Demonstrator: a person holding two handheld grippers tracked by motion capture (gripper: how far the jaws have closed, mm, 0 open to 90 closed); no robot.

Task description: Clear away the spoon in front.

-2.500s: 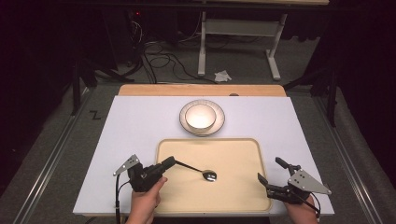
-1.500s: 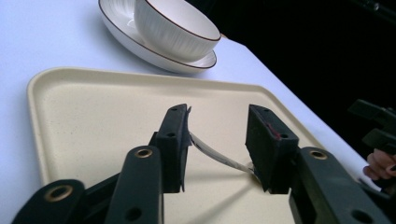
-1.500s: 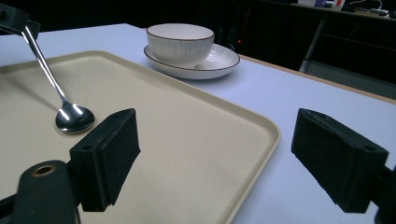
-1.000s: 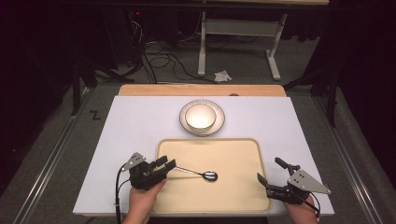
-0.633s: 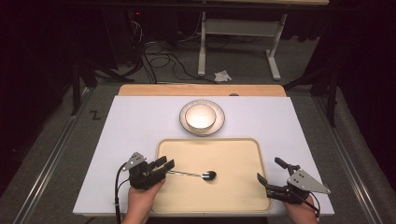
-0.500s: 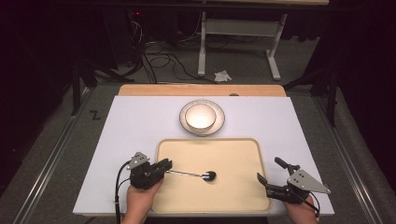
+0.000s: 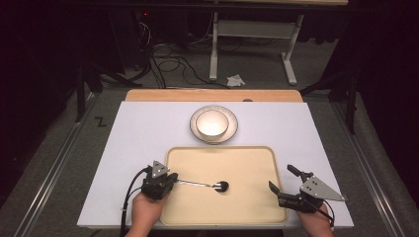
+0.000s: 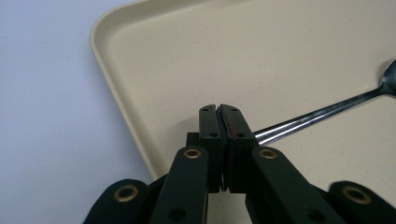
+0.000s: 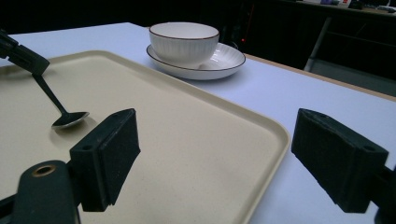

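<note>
The left gripper (image 7: 170,181) sits at the near left edge of the beige tray (image 7: 247,155), and its jaws have just been closing; in the left gripper view they stand pressed together on the end of the spoon (image 8: 322,113) handle, so the spoon is clamped. In the high view the spoon (image 7: 205,185) runs from that gripper to the right across the tray, its bowl resting on the tray floor near the middle. The right gripper view shows the handle slanting up from the bowl to the far gripper, so the handle end seems a little raised while the bowl end looks to be down on the tray. The right gripper (image 7: 279,192) rests at the near right corner of the tray with its jaws spread wide and nothing between them. Beyond the tray, on the white table (image 7: 138,133), a white bowl (image 7: 212,122) stands on a saucer (image 7: 232,129), apart from the tray's far rim. The step in hand appears to be the pick-up of the spoon, with the grasp just made. The next move likely calls for a steady lift that keeps the thin handle from swivelling between the pads, and probably a carry toward the bowl.
</note>
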